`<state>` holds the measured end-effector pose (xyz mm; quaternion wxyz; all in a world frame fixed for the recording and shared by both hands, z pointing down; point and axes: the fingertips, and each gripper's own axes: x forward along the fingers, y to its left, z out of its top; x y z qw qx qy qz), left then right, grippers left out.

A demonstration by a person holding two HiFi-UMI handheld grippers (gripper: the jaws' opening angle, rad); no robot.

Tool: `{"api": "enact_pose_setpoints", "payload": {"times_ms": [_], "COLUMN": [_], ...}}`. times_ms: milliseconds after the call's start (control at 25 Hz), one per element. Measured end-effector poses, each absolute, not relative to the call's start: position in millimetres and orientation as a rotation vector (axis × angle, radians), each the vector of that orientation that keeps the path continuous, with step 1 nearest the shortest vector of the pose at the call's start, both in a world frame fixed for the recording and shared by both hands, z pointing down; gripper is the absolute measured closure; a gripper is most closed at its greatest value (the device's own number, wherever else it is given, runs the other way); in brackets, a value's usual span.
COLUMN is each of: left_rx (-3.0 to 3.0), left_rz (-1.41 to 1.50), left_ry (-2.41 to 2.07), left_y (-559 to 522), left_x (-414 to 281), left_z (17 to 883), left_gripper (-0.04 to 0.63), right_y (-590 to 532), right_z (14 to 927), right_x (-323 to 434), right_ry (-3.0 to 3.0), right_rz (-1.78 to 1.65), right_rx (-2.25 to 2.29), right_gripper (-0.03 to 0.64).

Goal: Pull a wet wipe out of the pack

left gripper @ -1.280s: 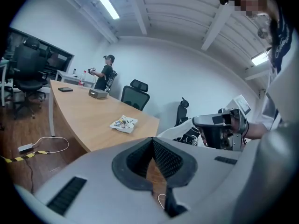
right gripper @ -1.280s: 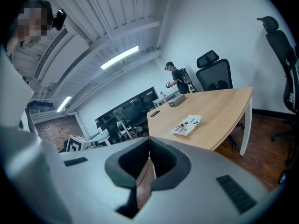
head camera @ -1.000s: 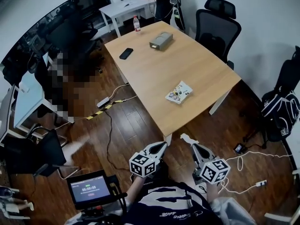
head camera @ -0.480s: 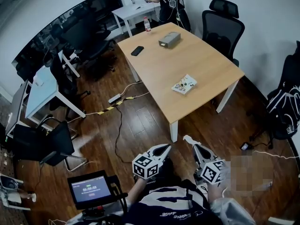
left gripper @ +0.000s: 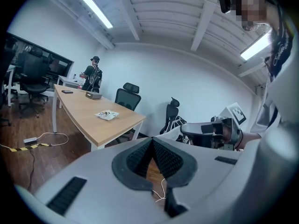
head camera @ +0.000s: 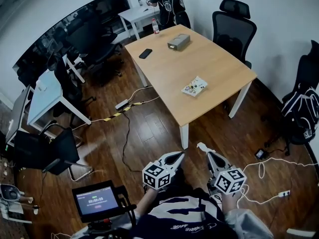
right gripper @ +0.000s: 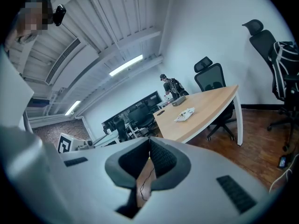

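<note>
The wet wipe pack (head camera: pixel 194 86) is a small white printed packet that lies flat near the close end of the wooden table (head camera: pixel 219 91). It also shows far off as the pack (left gripper: pixel 107 115) in the left gripper view and as the pack (right gripper: pixel 185 115) in the right gripper view. My left gripper (head camera: pixel 180 154) and right gripper (head camera: pixel 202 146) hang side by side over the floor, short of the table's near corner and well away from the pack. Both point toward the table. Each has its jaws together with nothing between them.
On the table's far end are a grey box (head camera: pixel 178 42), a dark phone (head camera: pixel 145 53) and a bottle (head camera: pixel 156 26). A black office chair (head camera: pixel 233 26) stands behind the table, with a person (head camera: pixel 167 4) at a small white desk. Cables (head camera: pixel 124 133) cross the wooden floor. A screen (head camera: pixel 96 199) sits at lower left.
The table has slid a little right and up in the head view. Both grippers keep their spot low in the frame, still shut.
</note>
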<state>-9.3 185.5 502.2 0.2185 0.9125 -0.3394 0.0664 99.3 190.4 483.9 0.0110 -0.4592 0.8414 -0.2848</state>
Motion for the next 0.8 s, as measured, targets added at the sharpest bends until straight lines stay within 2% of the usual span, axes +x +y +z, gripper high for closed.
{"api": "enact_pose_setpoints", "payload": {"times_ms": [400, 800], "left_rx": [2.493, 2.520], "left_rz": [0.148, 0.176], "left_ry": [-1.016, -0.962], "left_y": [184.7, 174.2], "left_x": [-35.2, -31.8], "left_z": [499.2, 499.7], "left_gripper": [0.592, 0.592], "right_y": [183.3, 174.8], "right_z": [483.9, 484.8], "right_x": [85.7, 80.8], "right_ry": [2.652, 2.642], "right_rz": [-0.878, -0.865], "right_rx": [-1.414, -1.462], "right_gripper": [0.617, 0.617]}}
